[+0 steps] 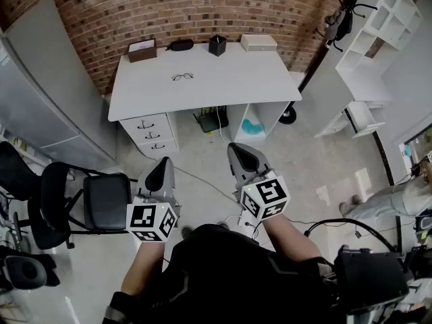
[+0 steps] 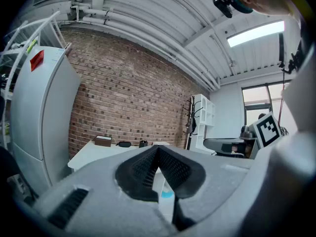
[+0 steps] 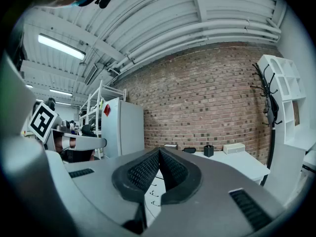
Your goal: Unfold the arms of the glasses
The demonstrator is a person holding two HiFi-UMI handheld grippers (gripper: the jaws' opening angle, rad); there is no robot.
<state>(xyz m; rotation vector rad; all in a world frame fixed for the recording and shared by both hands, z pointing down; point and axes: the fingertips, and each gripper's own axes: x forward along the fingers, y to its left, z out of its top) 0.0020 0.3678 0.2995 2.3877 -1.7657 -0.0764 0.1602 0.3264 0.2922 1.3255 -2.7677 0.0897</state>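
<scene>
Grey left gripper [image 1: 163, 165] and right gripper [image 1: 238, 151] are held closed, empty; one pair of glasses [image 1: 182, 77] is laid well ahead of both, on one desk [image 1: 229, 79].

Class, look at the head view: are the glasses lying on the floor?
No, the glasses rest on top of the white desk, left of its middle.

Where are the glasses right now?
In the head view, the glasses lie on the white desk, left of its middle, in front of the black case and brown box by the brick wall.
</scene>
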